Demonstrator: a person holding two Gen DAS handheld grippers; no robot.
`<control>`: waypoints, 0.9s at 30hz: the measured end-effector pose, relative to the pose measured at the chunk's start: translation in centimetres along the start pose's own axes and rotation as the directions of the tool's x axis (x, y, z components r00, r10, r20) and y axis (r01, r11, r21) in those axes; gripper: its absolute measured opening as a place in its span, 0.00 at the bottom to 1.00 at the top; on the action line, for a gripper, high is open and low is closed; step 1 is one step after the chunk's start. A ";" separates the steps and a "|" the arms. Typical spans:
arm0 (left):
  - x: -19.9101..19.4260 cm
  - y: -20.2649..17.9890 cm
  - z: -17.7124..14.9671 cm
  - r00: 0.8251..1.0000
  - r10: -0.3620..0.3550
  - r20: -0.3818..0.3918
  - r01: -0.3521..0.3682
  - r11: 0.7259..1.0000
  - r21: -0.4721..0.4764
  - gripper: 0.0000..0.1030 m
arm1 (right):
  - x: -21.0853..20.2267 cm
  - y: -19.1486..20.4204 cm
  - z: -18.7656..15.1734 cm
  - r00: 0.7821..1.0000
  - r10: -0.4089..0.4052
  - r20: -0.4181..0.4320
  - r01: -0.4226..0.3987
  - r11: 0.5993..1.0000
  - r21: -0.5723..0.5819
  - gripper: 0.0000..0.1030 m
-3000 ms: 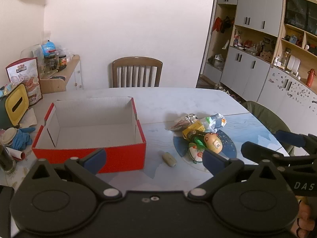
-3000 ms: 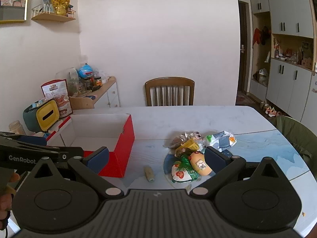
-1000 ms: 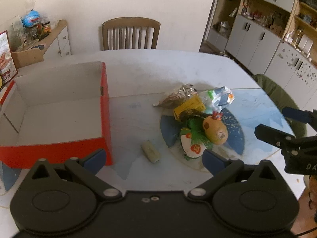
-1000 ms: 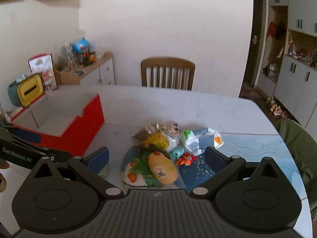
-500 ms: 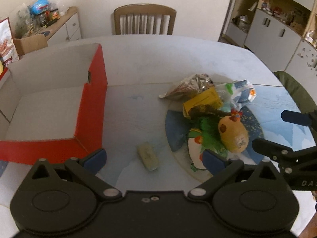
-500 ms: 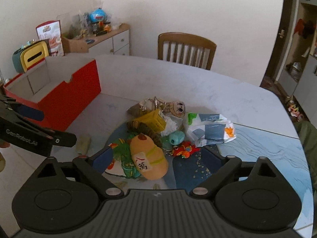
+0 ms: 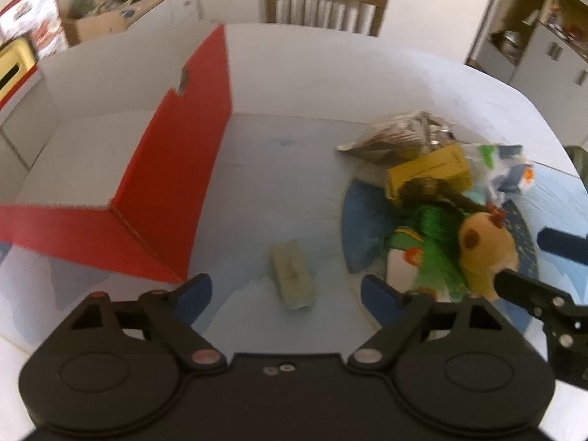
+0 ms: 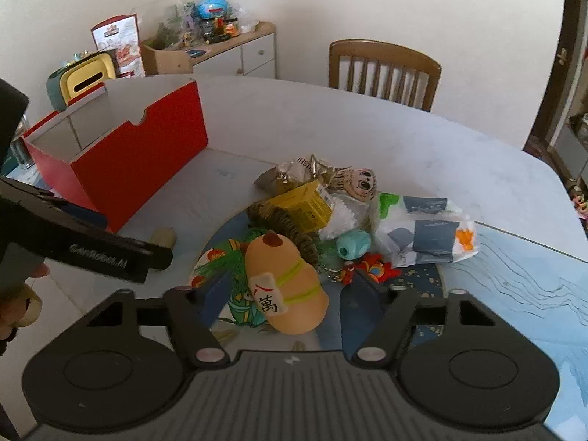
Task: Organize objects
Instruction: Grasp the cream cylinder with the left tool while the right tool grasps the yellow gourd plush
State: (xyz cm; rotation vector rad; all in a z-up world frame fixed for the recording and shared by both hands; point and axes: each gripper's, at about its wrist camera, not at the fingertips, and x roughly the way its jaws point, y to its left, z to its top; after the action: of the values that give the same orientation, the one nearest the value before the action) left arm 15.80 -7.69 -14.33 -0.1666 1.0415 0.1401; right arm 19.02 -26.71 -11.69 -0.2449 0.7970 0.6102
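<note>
The table [image 8: 422,154] fills both views; the red box [image 8: 147,169] stands open at the upper left; a heap of toys [image 8: 323,220] lies mid-frame on a blue mat; the left gripper [image 7: 283,290], jaws just narrowing yet still apart, frames a small pale block [image 7: 292,275] without touching it; the right gripper [image 8: 283,297], also closing, has the orange gourd toy [image 8: 286,286] between its fingers, contact unclear.
</note>
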 end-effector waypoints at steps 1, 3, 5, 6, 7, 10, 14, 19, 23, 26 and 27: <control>0.3 0.0 0.0 1.000 0.007 -0.005 -0.007 1.000 -0.010 0.80 | 0.2 -0.1 0.0 1.000 0.006 -0.003 -0.006 1.000 -0.003 0.65; 0.8 0.1 0.1 1.000 0.011 -0.014 -0.011 1.000 -0.023 0.76 | 0.5 -0.2 0.0 1.000 0.015 -0.006 -0.015 1.000 -0.008 0.64; 1.0 0.0 0.1 1.000 0.019 -0.015 -0.019 0.999 -0.027 0.73 | 0.7 -0.3 0.0 1.000 0.026 -0.009 -0.026 1.000 -0.015 0.61; 1.1 -0.1 0.1 1.000 0.022 -0.014 -0.022 0.999 -0.025 0.72 | 0.9 -0.3 0.0 0.999 0.031 -0.011 -0.031 0.999 -0.020 0.60; 1.2 -0.2 0.0 1.000 0.021 -0.013 -0.021 1.000 -0.021 0.71 | 1.0 -0.3 0.0 0.999 0.034 -0.012 -0.035 0.999 -0.023 0.59; 1.6 0.0 -0.1 0.999 0.026 -0.023 -0.027 0.999 -0.027 0.64 | 1.5 -0.3 0.0 0.999 0.048 -0.016 -0.048 0.998 -0.031 0.55; 2.5 0.4 -0.2 0.999 0.022 -0.044 -0.024 0.998 -0.056 0.56 | 2.1 -0.5 0.0 0.998 0.062 -0.026 -0.063 0.998 -0.030 0.51; 2.8 0.0 -0.1 0.999 0.028 -0.025 -0.029 0.999 -0.037 0.50 | 2.4 -0.5 -0.1 0.997 0.072 -0.025 -0.073 0.997 -0.034 0.51; 2.8 -0.6 0.0 1.000 0.027 -0.015 -0.027 1.000 -0.012 0.38 | 2.4 -0.3 -0.1 0.998 0.063 -0.022 -0.064 0.997 -0.051 0.47; 2.8 -1.2 0.0 1.000 0.020 -0.008 -0.020 1.000 0.024 0.28 | 2.5 -0.2 -0.2 0.998 0.057 -0.024 -0.058 0.997 -0.058 0.46; 2.8 -1.4 0.0 1.000 0.014 -0.008 -0.014 0.999 0.029 0.24 | 2.5 -0.2 -0.2 0.998 0.055 -0.022 -0.057 0.997 -0.059 0.46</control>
State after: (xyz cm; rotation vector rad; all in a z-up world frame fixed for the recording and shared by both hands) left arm 17.48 -8.90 -16.61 -0.1338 1.0521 0.1368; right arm 20.33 -25.89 -13.61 -0.2846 0.8086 0.6859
